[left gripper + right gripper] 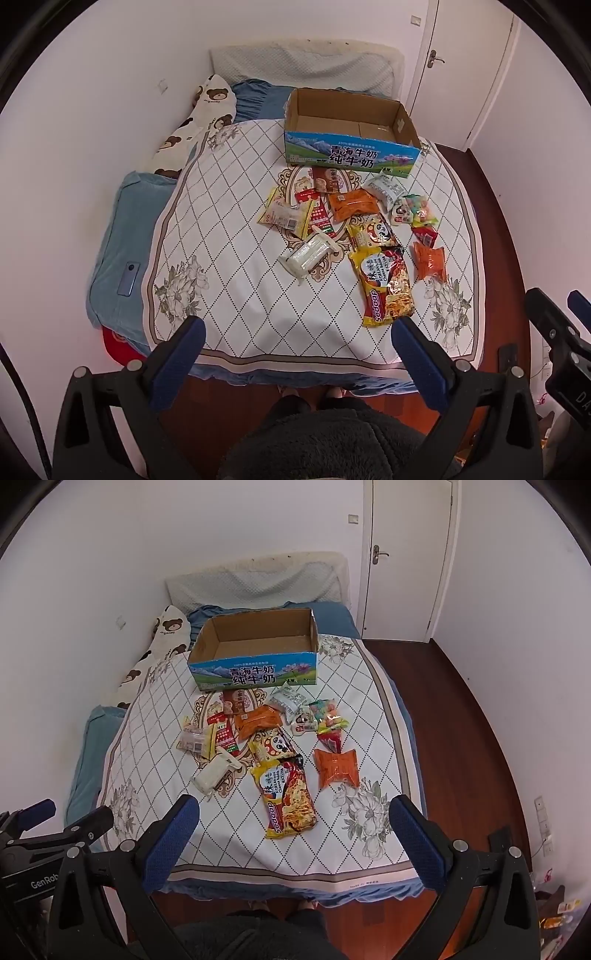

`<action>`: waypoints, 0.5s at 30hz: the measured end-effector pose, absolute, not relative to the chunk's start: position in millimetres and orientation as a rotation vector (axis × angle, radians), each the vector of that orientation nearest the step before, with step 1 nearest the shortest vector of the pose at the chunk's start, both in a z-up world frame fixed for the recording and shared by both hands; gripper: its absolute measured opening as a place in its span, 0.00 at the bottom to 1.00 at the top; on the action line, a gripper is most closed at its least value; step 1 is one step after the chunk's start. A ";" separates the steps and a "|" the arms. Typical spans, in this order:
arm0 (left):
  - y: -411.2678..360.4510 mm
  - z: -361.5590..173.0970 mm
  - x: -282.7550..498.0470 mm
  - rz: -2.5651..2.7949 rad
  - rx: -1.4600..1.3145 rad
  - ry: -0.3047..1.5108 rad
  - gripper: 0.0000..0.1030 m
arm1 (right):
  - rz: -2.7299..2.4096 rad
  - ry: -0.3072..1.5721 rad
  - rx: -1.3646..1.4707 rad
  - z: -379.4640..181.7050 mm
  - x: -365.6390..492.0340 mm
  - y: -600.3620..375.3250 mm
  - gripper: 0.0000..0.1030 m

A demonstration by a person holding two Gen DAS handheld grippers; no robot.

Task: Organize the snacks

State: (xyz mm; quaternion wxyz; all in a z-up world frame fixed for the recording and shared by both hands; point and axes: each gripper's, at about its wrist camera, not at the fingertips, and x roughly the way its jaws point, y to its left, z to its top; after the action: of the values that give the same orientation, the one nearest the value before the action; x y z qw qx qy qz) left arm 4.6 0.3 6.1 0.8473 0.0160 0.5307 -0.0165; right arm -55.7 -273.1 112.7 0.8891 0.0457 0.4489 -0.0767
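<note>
Both tongs, left and right, spread wide, empty, above bed's foot edge. Snacks scattered mid-bed, just before cardboard box. Bare quilt toward near edge.

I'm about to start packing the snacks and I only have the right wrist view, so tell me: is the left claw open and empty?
Observer: Yes, the left claw is open, with nothing between its fingers, above the near edge of the bed.
Operator: Is there anything on the left side of the bed that I can't see?
Observer: A phone lies flat on the light blue cushion by the wall.
Operator: Anything else there?
Observer: A red thing pokes out under that cushion's near corner. I cannot tell what it is.
</note>
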 end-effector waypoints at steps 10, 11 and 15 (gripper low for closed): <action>-1.3 6.5 6.6 -0.041 0.040 1.107 1.00 | -0.158 0.931 0.090 119.4 -42.4 -276.4 1.00; -0.7 7.2 6.1 -0.041 0.037 1.105 1.00 | -0.157 0.930 0.093 119.9 -42.6 -277.4 1.00; -0.8 10.6 5.8 -0.043 0.045 1.092 1.00 | -0.157 0.928 0.096 120.9 -44.3 -277.8 1.00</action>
State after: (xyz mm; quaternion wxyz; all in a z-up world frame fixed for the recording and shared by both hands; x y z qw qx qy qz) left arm 5.8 -0.8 10.6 0.8542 0.0216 0.5191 -0.0202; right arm -44.3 -277.8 120.9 0.8902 0.0461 0.4469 -0.0754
